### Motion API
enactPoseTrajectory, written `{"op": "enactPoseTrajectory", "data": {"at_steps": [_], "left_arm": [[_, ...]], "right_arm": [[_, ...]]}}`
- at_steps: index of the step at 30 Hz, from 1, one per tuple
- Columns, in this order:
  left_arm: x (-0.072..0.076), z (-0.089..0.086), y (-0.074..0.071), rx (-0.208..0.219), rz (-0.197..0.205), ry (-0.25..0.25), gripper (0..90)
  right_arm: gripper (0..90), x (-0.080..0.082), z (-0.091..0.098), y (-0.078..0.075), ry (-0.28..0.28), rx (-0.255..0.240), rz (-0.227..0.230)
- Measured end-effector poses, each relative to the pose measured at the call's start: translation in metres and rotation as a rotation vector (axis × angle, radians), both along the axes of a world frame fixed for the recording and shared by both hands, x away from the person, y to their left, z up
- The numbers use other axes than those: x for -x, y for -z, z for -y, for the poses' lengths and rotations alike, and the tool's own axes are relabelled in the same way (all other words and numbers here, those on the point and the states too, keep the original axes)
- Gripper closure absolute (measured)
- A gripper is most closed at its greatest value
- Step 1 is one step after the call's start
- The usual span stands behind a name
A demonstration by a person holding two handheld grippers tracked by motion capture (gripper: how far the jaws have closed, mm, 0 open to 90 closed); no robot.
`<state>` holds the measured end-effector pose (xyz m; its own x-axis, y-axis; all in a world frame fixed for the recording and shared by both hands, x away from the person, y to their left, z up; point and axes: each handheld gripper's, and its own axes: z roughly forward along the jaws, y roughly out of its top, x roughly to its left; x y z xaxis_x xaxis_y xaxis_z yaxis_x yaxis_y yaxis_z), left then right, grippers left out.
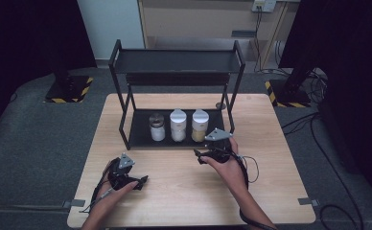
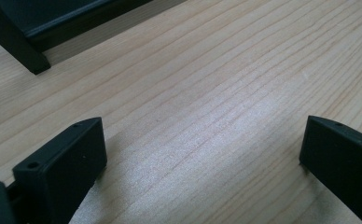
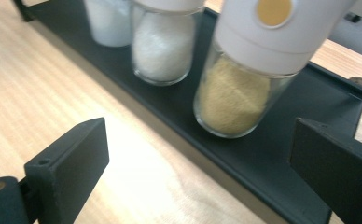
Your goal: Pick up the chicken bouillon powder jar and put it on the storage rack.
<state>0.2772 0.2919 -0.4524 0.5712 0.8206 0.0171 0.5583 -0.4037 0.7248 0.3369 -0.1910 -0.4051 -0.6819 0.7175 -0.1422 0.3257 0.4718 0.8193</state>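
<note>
A wooden table (image 1: 184, 191) carries a black two-tier rack (image 1: 177, 62), on whose lower shelf (image 1: 141, 134) three spice jars stand in a row. The person's right gripper (image 1: 204, 154) hovers just near of the shelf's right end, jaws spread wide with nothing between them, aimed at the jar of yellow-tan granules (image 3: 237, 79), the rightmost of the three. The step in hand looks like the approach for a pick-up. The next move would call for easing forward over the shelf's low lip until the jaws straddle the glass below its white cap, then pressing together. The white-filled middle jar (image 3: 163, 46) stands close to the left of the target and could be nudged by the left jaw; the rack's right upright (image 1: 231, 112) rises just to the right of the target. A smaller metal-lidded jar (image 1: 156, 127) stands at the left of the row. The left gripper (image 1: 143, 181), also spread and empty, waits on bare wood at the near left, well clear.
</note>
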Motion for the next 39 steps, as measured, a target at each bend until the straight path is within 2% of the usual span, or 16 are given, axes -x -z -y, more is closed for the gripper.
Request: {"op": "enactPoseTrajectory", "data": {"at_steps": [10, 12, 14, 17, 23, 27, 34, 39], "left_arm": [[0.000, 0.000, 0.000, 0.000, 0.000, 0.000, 0.0], [0.000, 0.000, 0.000, 0.000, 0.000, 0.000, 0.0], [0.000, 0.000, 0.000, 0.000, 0.000, 0.000, 0.0], [0.000, 0.000, 0.000, 0.000, 0.000, 0.000, 0.0], [0.001, 0.000, 0.000, -0.002, 0.001, -0.001, 0.0], [0.001, 0.000, 0.000, 0.002, 0.003, -0.003, 0.0], [0.001, 0.000, 0.000, 0.000, 0.003, -0.002, 0.0], [0.001, 0.000, 0.000, 0.000, 0.002, -0.002, 0.0]], "right_arm": [[4.9, 0.003, 0.020, 0.002, -0.106, -0.023, -0.030], [4.9, 0.003, 0.025, 0.002, -0.127, -0.010, -0.030], [5.1, 0.005, 0.032, 0.003, -0.139, -0.006, -0.028], [5.3, 0.010, 0.044, 0.006, -0.142, -0.029, -0.036], [4.6, 0.017, 0.062, 0.014, -0.133, -0.059, -0.057], [4.5, 0.024, 0.070, 0.019, -0.127, -0.049, -0.059], [4.4, 0.036, 0.091, 0.034, -0.065, -0.052, -0.057], [4.1, 0.036, 0.101, 0.036, -0.043, -0.046, -0.067]]}}
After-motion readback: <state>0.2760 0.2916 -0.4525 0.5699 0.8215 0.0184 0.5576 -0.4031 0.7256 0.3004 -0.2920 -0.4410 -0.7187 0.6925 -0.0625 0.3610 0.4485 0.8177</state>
